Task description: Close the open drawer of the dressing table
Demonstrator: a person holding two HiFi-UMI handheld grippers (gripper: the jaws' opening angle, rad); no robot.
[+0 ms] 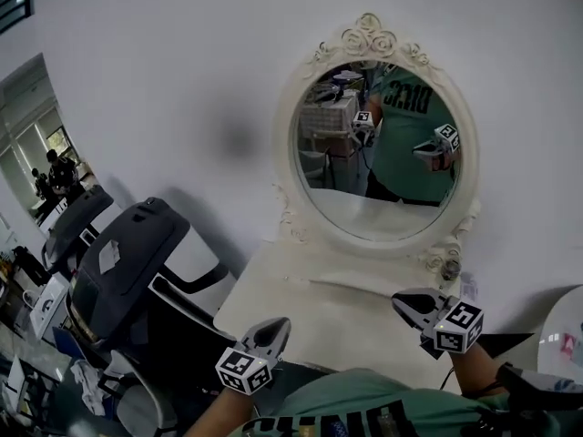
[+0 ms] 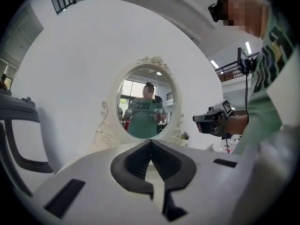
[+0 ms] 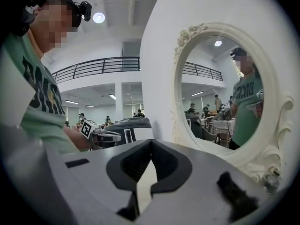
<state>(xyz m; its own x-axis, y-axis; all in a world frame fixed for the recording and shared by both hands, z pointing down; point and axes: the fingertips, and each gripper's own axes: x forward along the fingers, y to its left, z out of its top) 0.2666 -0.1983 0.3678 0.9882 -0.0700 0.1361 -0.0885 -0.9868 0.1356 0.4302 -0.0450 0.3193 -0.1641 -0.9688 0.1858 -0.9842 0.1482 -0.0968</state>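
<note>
The left gripper (image 1: 273, 328) and right gripper (image 1: 406, 300), jaws fully together and empty, are held at the white dressing table top (image 1: 342, 321), facing its oval mirror (image 1: 378, 157) and white wall (image 1: 182, 80).

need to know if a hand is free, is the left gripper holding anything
No, the left gripper shows its jaws closed together in its own view, with nothing between them.

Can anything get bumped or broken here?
Maybe. The right gripper hovers near the little jar at the mirror foot; a swing could knock it over. The left gripper is near the chair and might catch on it. No view shows the drawer, so a push could miss.
</note>
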